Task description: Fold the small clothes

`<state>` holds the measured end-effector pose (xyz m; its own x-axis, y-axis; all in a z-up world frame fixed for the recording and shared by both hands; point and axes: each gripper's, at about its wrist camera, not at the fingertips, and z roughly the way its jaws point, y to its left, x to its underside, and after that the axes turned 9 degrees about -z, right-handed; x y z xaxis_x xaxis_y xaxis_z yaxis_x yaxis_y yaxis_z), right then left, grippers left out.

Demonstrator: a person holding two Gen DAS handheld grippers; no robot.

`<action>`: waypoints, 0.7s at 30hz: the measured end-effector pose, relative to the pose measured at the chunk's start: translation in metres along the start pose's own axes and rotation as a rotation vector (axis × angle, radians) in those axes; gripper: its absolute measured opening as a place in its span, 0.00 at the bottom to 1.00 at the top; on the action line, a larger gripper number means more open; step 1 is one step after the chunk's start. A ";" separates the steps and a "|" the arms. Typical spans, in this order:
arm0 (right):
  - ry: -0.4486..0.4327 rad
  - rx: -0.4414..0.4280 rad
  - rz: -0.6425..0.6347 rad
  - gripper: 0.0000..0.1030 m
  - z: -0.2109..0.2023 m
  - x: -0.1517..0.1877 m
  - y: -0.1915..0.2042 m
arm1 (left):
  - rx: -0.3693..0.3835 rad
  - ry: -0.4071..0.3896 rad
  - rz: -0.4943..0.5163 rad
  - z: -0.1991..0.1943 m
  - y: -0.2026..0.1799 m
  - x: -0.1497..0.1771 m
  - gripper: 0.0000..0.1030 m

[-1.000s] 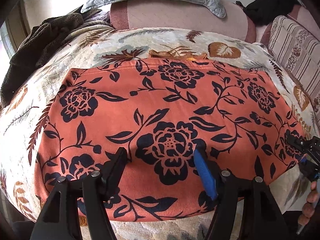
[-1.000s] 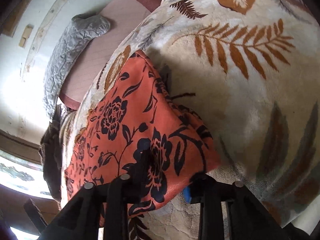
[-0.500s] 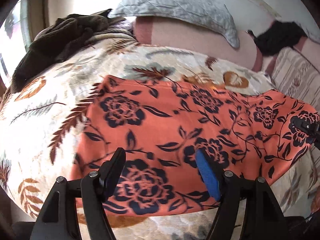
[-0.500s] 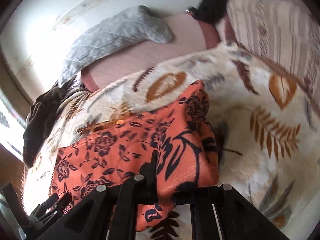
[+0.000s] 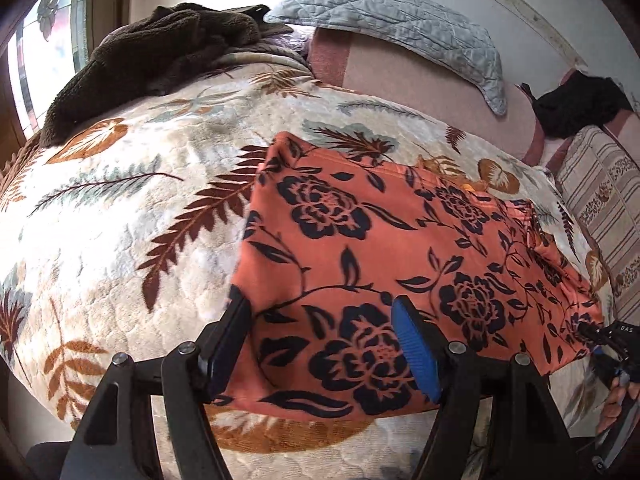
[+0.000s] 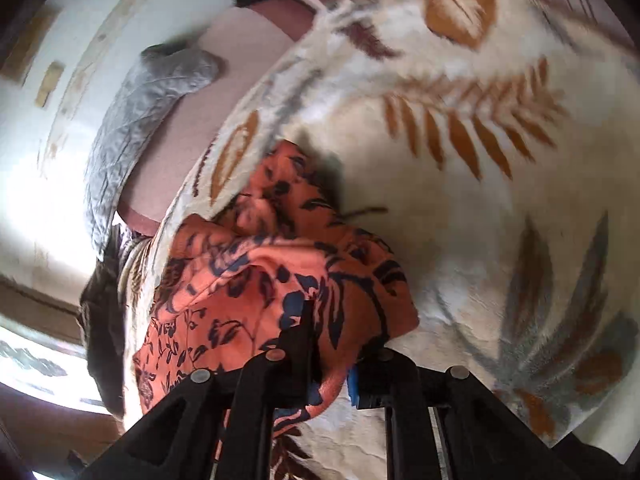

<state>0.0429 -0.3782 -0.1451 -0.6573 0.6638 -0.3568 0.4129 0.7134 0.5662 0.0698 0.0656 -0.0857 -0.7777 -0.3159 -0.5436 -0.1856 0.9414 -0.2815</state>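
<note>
On leaf-print blanket [image 5: 132,216] the orange floral garment [image 5: 384,264] stretches left to right; left gripper [image 5: 324,344] spreads wide over its near-left corner, right gripper [image 6: 334,360] pinches its right end, lifted

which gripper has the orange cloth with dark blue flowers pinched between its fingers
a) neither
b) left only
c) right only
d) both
c: the right gripper is closed on a bunched corner of the orange cloth with dark blue flowers, while the left gripper stands wide open over it.
</note>
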 end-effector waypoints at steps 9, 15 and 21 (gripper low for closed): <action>-0.056 0.169 -0.320 0.53 -0.060 -0.012 0.013 | 0.039 0.022 0.206 0.028 -0.094 0.010 0.72; -0.024 0.288 -1.117 0.53 -0.028 0.014 0.146 | -0.002 0.079 0.189 0.054 -0.096 0.017 0.72; 0.083 0.506 -1.398 0.33 0.075 0.001 0.168 | -0.003 0.078 0.196 0.054 -0.096 0.018 0.72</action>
<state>0.1591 -0.2405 -0.1058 -0.7223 -0.6089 -0.3279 -0.4084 0.7582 -0.5084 0.1060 -0.0365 -0.1117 -0.8434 -0.1164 -0.5245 -0.0276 0.9843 -0.1741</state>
